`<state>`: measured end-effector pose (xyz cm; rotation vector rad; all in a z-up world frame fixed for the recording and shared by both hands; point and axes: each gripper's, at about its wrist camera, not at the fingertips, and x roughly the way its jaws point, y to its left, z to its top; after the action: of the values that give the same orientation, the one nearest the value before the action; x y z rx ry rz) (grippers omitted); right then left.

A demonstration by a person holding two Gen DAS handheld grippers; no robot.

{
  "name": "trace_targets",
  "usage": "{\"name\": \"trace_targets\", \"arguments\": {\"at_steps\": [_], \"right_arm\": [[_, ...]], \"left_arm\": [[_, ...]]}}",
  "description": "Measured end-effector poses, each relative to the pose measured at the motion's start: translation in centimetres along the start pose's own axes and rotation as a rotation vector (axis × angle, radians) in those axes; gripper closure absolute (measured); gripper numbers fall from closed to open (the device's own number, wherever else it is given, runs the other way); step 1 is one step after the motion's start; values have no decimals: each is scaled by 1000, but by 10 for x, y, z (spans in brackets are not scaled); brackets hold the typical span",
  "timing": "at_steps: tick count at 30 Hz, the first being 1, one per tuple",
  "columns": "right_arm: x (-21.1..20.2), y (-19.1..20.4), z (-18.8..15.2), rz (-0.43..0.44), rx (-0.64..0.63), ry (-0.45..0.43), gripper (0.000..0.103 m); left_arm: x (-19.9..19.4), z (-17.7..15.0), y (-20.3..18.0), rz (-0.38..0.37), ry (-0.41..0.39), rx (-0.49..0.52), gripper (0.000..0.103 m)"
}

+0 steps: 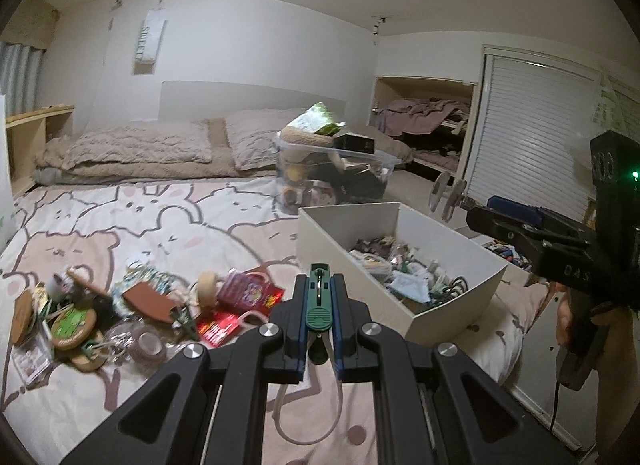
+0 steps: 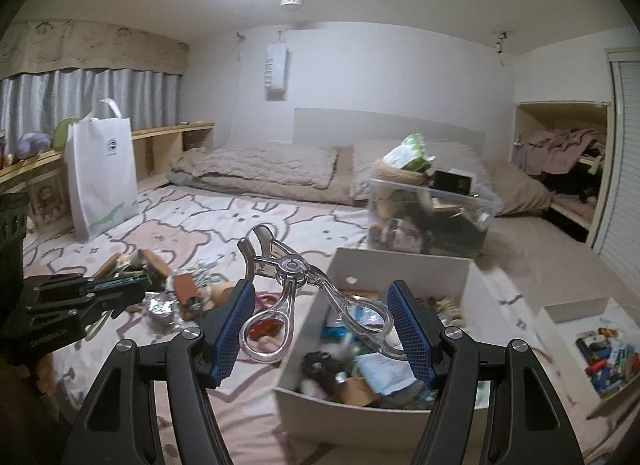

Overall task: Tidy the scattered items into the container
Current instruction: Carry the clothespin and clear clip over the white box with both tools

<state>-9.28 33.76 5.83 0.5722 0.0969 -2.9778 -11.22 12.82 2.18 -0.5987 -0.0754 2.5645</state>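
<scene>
Holding clear-handled eyelash curler (image 2: 316,285) between blue pads, right gripper (image 2: 324,329) half-spread on its two finger loops, hovering above near-left corner of white box (image 2: 472,277). Pinching green clip-like tool (image 1: 319,299) with cream cord loop, left gripper (image 1: 319,305) fully closed. Lying scattered left of box on cartoon bedspread (image 1: 160,217): clutter pile (image 1: 132,305).

White container (image 2: 400,271); pink cartoon-animal bedspread (image 1: 140,221); green tool (image 1: 319,301); clear curler (image 2: 316,297).
</scene>
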Motion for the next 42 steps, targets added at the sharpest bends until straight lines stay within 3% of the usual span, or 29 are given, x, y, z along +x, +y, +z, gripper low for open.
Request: {"name": "trace_targets", "arguments": {"at_steps": [12,20,38,42], "right_arm": [[0,-46,17,-75,12,19,34],[16,-74,9,-106,69,55,34],[103,-112,15,-167,143,208,34],[124,-113,17,-175,133,255,34]], "left_arm": [[34,22,-37,-78,6,43,93],[69,25,-55,-136,46,49,93],[150,36,-81,-182,150,63,93],[162,47,-83,-183,141,67,93]]}}
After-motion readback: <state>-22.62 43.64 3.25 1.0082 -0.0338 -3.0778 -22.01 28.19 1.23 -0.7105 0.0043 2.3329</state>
